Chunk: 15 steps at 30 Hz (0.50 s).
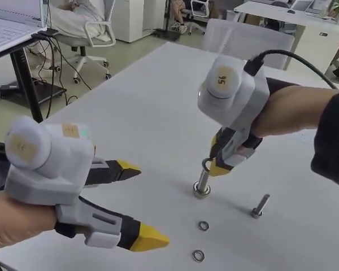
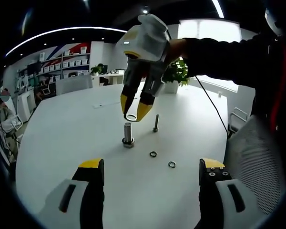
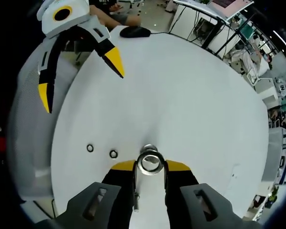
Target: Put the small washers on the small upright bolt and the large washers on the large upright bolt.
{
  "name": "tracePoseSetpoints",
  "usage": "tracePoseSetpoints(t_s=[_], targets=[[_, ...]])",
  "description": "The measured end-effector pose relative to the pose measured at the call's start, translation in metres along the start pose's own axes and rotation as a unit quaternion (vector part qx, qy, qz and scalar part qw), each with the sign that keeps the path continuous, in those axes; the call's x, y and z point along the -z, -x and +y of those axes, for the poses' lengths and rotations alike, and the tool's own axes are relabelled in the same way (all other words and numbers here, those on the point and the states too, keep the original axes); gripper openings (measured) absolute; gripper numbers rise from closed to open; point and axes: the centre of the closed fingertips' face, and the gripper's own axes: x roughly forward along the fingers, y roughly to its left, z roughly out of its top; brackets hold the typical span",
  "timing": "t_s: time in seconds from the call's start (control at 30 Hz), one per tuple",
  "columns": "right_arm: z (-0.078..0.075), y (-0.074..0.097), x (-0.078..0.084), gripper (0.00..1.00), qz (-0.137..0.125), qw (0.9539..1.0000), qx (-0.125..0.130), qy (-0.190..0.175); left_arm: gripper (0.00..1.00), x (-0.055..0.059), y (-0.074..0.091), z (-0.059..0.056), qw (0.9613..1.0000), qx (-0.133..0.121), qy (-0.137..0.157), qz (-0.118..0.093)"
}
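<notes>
While right hand-held gripper [image 1: 217,168] pinches a shiny large washer [image 3: 139,163], left hand-held gripper [image 2: 151,167] gapes

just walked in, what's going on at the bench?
A person is sorting washers onto bolts with two handheld tools. The right tool grips a large washer just above the large upright bolt, not yet on it. The left tool hangs open, empty. Two small washers lie on the table near the small upright bolt.

The worktop [image 1: 147,107] is white. The left gripper [image 1: 148,204] and right gripper [image 1: 219,167] are pale grey, their black jaws yellow-tipped. The washers [image 1: 203,226] and bolts [image 1: 202,183] are silver.
</notes>
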Motion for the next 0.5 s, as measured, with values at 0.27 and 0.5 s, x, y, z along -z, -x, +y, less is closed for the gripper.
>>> tracePoseSetpoints(t_s=[0.27, 0.5], targets=[[-0.004, -0.008, 0.000, 0.23, 0.005, 0.9999, -0.010, 0.000, 0.81, 0.001, 0.000, 0.002, 1.0000, -0.001, 0.002, -0.001], [-0.004, -0.012, 0.000, 0.23, 0.011, 0.9998, -0.017, 0.003, 0.81, 0.002, 0.000, 0.004, 1.0000, -0.002, 0.004, -0.001]])
